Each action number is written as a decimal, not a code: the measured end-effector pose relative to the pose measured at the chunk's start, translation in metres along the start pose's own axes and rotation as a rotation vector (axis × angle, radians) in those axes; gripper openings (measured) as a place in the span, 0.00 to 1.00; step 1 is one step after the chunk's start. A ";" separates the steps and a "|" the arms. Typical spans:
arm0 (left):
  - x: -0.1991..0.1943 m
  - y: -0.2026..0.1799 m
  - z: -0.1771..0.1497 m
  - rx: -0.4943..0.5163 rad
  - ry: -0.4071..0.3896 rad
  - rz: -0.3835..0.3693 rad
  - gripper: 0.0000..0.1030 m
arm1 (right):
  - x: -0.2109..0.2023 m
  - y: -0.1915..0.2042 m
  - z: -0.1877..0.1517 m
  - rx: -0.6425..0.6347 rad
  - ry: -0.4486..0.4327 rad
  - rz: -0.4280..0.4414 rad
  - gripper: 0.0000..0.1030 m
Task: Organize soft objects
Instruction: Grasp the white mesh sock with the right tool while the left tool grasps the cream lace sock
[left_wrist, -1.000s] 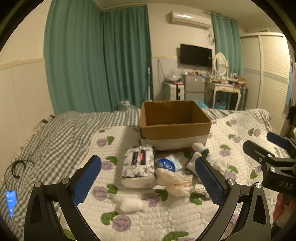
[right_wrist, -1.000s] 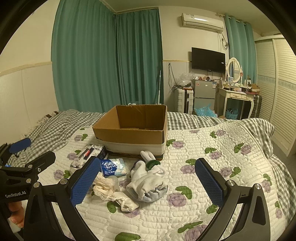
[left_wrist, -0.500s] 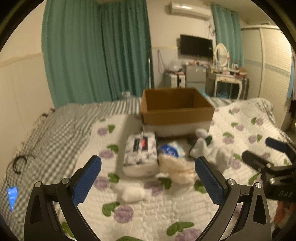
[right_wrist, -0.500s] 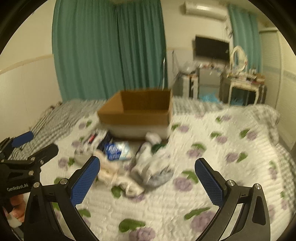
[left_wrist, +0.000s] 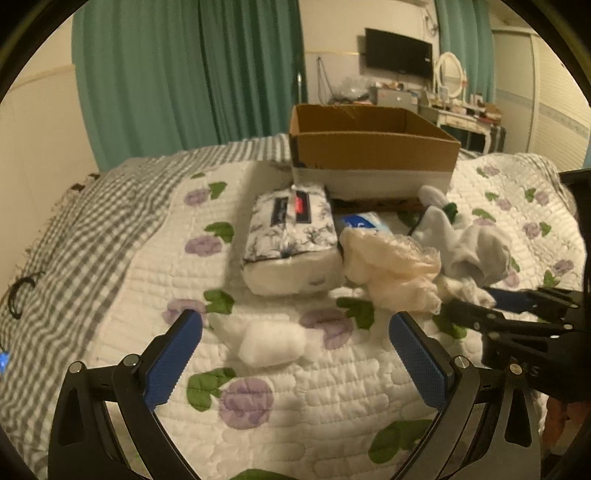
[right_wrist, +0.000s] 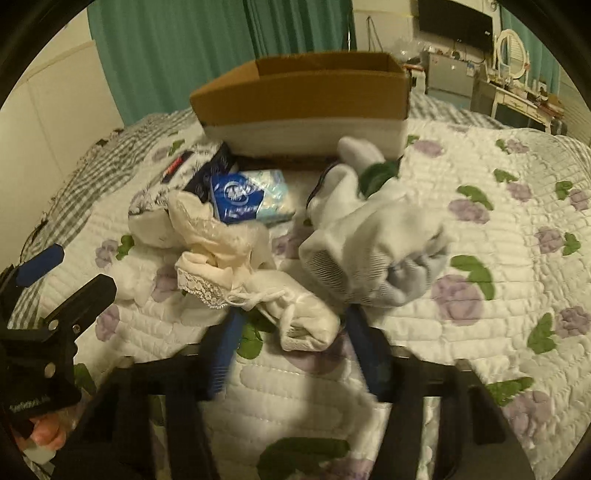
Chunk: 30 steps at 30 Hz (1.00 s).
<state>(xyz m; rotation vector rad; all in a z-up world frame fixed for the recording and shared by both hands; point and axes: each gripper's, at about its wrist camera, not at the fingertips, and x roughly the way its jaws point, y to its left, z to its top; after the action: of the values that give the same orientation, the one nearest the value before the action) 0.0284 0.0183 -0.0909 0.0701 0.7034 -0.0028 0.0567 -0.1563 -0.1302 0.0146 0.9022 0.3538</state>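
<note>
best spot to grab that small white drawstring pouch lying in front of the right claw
Grip the white drawstring pouch across its plump middle, coming in low from the near side, where the right claw already straddles it with fingers apart. It lies lengthwise toward the claw on the quilt, and the cinched cord end sits far, against the cream lace cloth, so the near end looks freest.

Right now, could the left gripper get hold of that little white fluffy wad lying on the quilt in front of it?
Probably yes. The left gripper is open, and the white wad lies alone on the quilt roughly between its fingers, with nothing on top of it. The tissue pack sits farther back, out of the way.
</note>
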 end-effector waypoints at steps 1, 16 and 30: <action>0.002 0.000 0.000 0.001 0.001 -0.011 1.00 | 0.002 0.002 -0.001 -0.008 0.004 -0.006 0.32; 0.030 -0.053 0.014 0.082 0.023 -0.160 0.79 | -0.051 -0.032 0.017 0.036 -0.130 -0.068 0.30; 0.016 -0.043 0.023 0.063 0.028 -0.211 0.15 | -0.066 -0.037 0.019 0.045 -0.149 -0.023 0.30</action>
<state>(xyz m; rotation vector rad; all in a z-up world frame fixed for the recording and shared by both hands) 0.0542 -0.0263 -0.0863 0.0561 0.7361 -0.2270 0.0451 -0.2085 -0.0738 0.0713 0.7624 0.3072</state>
